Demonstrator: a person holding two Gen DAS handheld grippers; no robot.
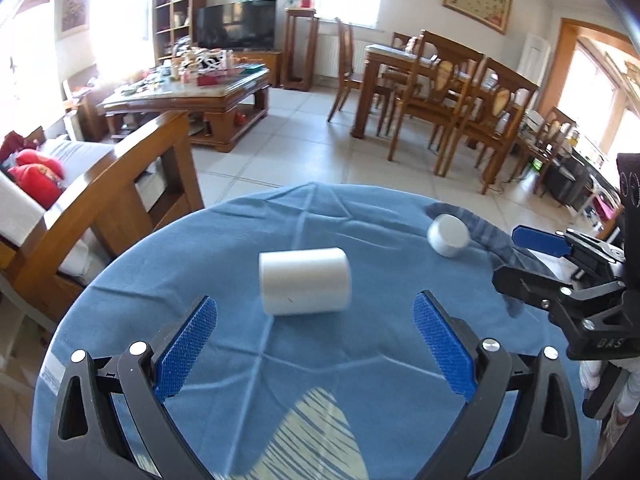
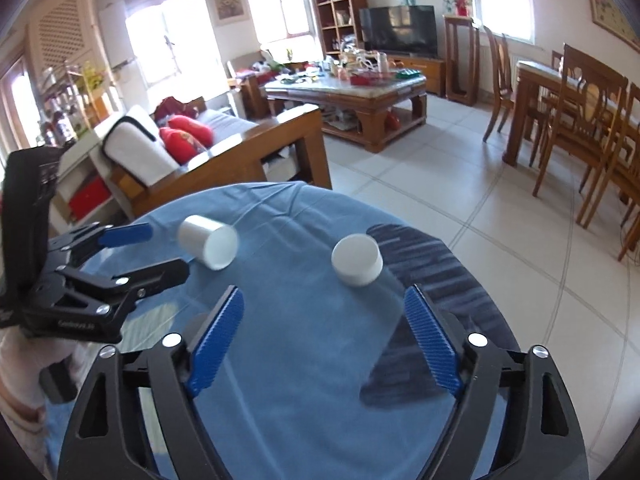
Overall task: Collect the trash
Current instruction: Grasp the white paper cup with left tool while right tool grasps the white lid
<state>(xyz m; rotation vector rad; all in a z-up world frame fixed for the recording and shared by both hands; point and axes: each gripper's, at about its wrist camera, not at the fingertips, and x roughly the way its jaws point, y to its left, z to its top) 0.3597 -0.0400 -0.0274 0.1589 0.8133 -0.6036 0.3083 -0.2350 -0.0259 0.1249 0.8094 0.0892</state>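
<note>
Left of centre on the blue-clothed table (image 1: 200,264), the white roll (image 1: 305,282) lies on its side just ahead of the left gripper (image 1: 316,344), jaws spread, empty. Right of it, the short white cylinder (image 2: 357,260) stands before the right gripper (image 2: 324,344), likewise released; a glancing approach could likely send the roll rolling off the table.

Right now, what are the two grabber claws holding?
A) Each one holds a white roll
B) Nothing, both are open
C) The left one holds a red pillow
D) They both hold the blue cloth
B: the left gripper and the right gripper both stand wide open, with the long white cylinder and the short white cylinder lying free on the blue cloth.
</note>
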